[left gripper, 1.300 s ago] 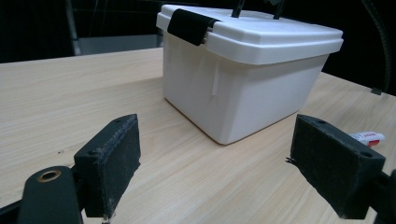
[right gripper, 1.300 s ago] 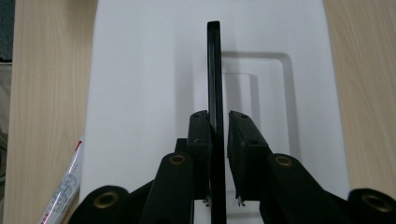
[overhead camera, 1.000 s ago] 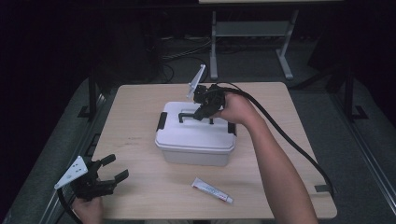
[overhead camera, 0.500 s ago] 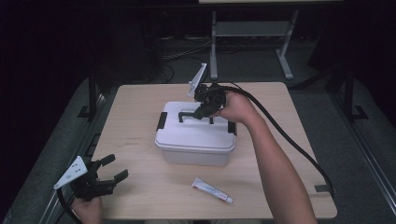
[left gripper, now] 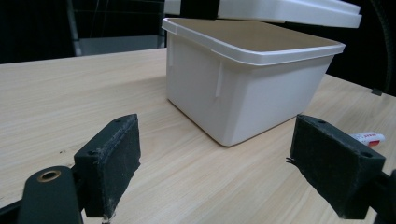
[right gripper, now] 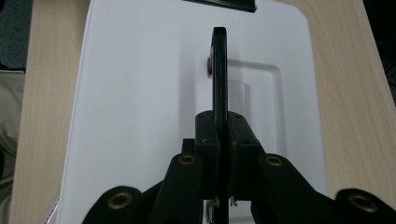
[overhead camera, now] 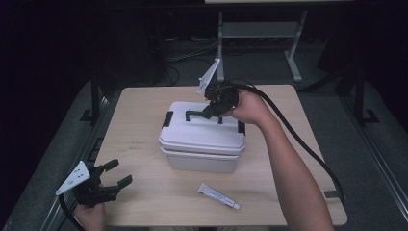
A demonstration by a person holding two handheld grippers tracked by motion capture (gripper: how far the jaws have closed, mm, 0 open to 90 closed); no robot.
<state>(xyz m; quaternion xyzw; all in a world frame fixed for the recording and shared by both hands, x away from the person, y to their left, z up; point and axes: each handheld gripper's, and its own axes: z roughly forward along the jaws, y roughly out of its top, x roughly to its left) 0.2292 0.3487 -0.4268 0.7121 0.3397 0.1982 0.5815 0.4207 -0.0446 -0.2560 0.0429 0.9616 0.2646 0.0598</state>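
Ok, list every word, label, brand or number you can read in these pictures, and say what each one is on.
No text can be read.
Tube: red print along its white body in the high view, too small to read; its red-marked end in the left gripper view is blurred.
White box, its lid and black handle: no lettering visible.
Table: no markings.

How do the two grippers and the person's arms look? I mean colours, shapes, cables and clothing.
Both grippers are black, each with two blocky jaws on hinged links with brass-coloured rivets. The left gripper and the right gripper each carry a light grey three-cornered plate on top. A thick black cable trails from the right one. The forearms are bare, with no sleeve in sight.
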